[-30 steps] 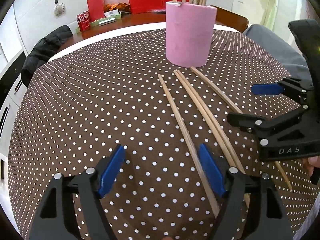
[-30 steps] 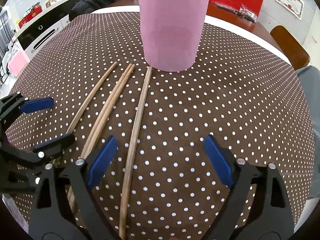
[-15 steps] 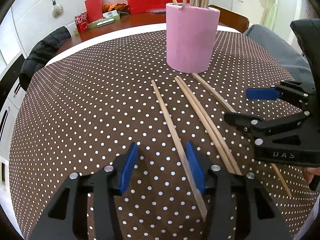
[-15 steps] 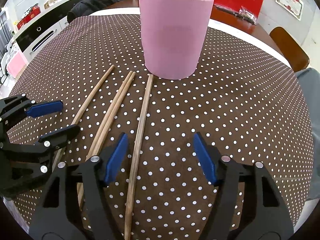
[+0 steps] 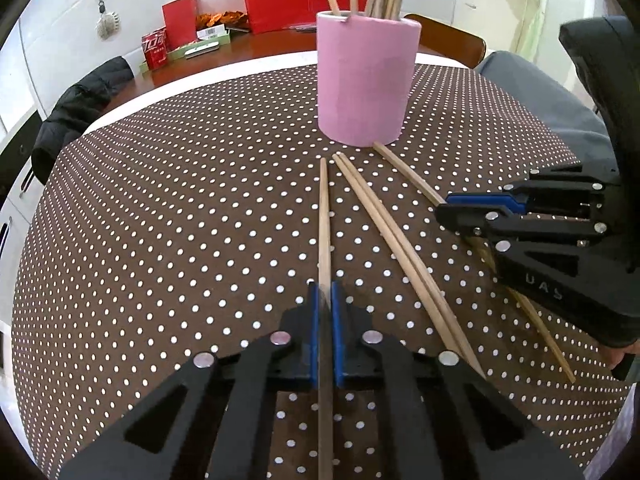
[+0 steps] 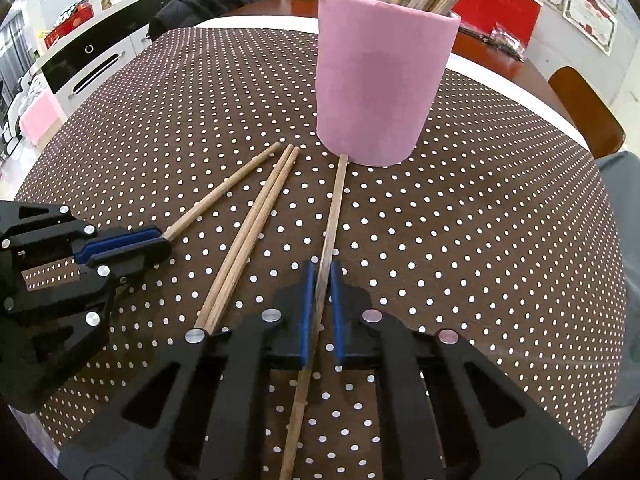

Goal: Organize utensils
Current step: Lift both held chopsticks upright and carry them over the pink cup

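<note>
A pink holder point(image 5: 366, 80) point(image 6: 380, 80) with several chopsticks standing in it sits on the brown dotted tablecloth point(image 5: 180, 220). Loose wooden chopsticks lie in front of it. My left gripper point(image 5: 325, 292) is shut on the leftmost chopstick point(image 5: 323, 208), which runs straight between its blue pads. In the right wrist view the left gripper point(image 6: 156, 238) grips that same stick point(image 6: 224, 188). My right gripper point(image 6: 321, 276) is shut on the rightmost chopstick point(image 6: 336, 200), whose far tip touches the holder's base. A pair of chopsticks point(image 5: 384, 220) point(image 6: 256, 224) lies loose between the two grippers.
A black jacket point(image 5: 80, 100) hangs at the table's far left edge. Red cans point(image 5: 154, 46) and red boxes point(image 5: 288, 0) stand on the wooden surface behind. A wooden chair point(image 6: 588, 108) and a person's grey-clad leg point(image 5: 540, 92) are at the right edge.
Both grippers went from wide open to shut, each clamping one chopstick. The left chopstick swung into line with the left gripper. Neither hand shifted much.
</note>
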Motion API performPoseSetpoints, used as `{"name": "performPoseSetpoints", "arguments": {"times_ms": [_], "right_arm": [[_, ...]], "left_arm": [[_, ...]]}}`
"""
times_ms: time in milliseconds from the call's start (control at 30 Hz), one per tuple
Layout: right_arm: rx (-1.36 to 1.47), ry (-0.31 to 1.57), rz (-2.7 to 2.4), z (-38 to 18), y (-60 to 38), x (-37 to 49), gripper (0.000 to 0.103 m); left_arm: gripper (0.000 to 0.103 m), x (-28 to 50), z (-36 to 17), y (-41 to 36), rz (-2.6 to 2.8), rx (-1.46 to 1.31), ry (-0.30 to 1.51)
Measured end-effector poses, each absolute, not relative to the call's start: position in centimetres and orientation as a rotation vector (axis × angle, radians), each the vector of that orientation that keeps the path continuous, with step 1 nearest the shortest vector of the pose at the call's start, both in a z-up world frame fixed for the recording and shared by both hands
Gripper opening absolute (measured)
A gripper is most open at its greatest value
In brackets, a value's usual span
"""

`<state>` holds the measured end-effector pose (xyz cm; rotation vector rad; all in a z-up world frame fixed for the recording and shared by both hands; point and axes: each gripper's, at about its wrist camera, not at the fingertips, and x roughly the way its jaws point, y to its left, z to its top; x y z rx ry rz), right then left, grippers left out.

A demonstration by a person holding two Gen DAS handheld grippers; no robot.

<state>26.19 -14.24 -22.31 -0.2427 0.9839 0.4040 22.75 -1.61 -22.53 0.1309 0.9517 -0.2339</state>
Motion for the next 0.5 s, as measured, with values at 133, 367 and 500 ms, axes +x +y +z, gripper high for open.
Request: {"name": "performPoseSetpoints", "arguments": {"times_ms": [133, 367, 500], "right_arm": [[-0.24, 0.983, 0.408, -22.37, -14.39, 26.01, 0.009], [-0.254, 0.978, 0.409, -22.43, -14.45, 25.94, 0.009], [-0.252, 0.97, 0.406, -22.49, -14.32, 25.82, 0.009]], "left_arm": [[0.006, 22.44, -22.56, -1.37, -0.229, 0.136, 0.952], [0.007, 22.67, -22.46, -1.32, -0.212, 0.172, 0.949], [0.007, 22.94, -22.38, -1.01, -0.216, 0.143, 0.947]]}}
